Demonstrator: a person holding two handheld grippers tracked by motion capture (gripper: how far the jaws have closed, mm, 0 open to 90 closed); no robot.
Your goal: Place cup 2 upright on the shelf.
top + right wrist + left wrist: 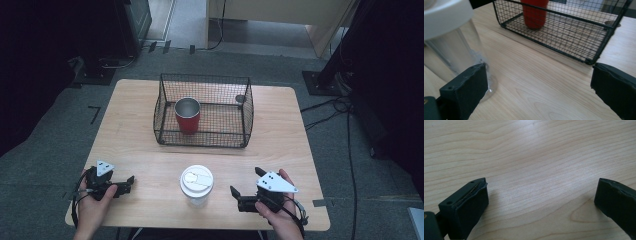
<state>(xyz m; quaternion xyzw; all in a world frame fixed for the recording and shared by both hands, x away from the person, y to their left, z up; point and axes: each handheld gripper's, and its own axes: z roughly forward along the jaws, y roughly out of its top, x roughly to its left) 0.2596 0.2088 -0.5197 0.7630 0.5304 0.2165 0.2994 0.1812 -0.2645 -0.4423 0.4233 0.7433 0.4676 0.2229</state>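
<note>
From the high view, a clear tumbler with a white lid (196, 186) stands near the tabletop's (280, 125) front edge, between the left gripper (131, 180) and right gripper (233, 191). Behind it a wire basket (248, 112) holds a red cup (187, 115).

In the left gripper view the jaws gape wide over bare wood, holding nothing.

In the right gripper view the jaws are equally wide and empty, with the tumbler (451, 42) just beside the left jaw. The approach seems underway; next the right gripper likely must swing to straddle the tumbler before closing.
</note>
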